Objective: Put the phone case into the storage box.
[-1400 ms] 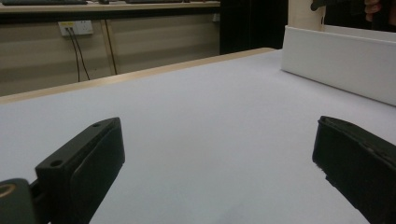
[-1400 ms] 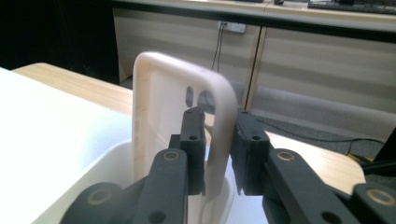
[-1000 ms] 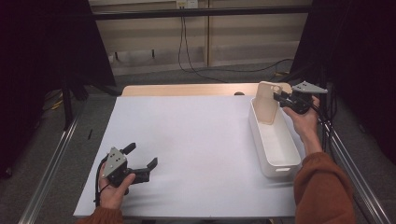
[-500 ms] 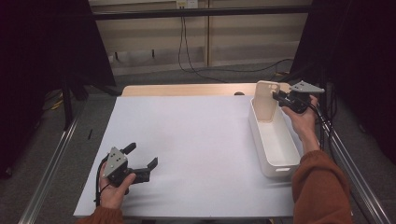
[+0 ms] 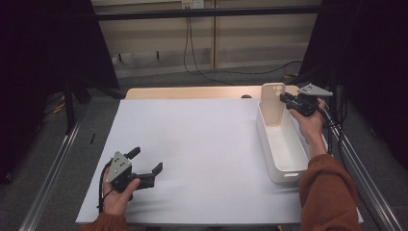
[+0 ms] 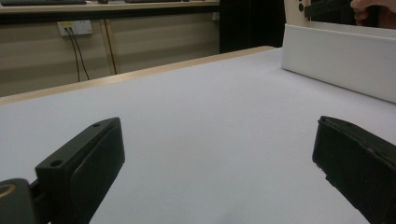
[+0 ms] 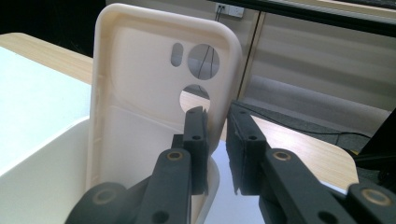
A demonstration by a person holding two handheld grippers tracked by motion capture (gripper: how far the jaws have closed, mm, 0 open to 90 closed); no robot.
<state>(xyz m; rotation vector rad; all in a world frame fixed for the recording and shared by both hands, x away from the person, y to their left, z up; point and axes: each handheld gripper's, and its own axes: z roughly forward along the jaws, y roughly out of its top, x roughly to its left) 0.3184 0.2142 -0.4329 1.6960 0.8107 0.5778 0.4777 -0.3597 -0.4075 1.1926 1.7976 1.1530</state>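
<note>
At the far right of the table, the right gripper pinches the edge of a cream phone case, upright at the far end of the white bin. Near left, the left gripper rests gaping wide, its 2 jaws holding nothing.

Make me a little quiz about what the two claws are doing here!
1. True or false: the right claw pinches the cream phone case.
2. The case stands in the: A) white bin B) drawer C) cup.
3. Fill in: the left claw rests on the table with its jaws ____.
Key: 1 true; 2 A; 3 open.
</note>
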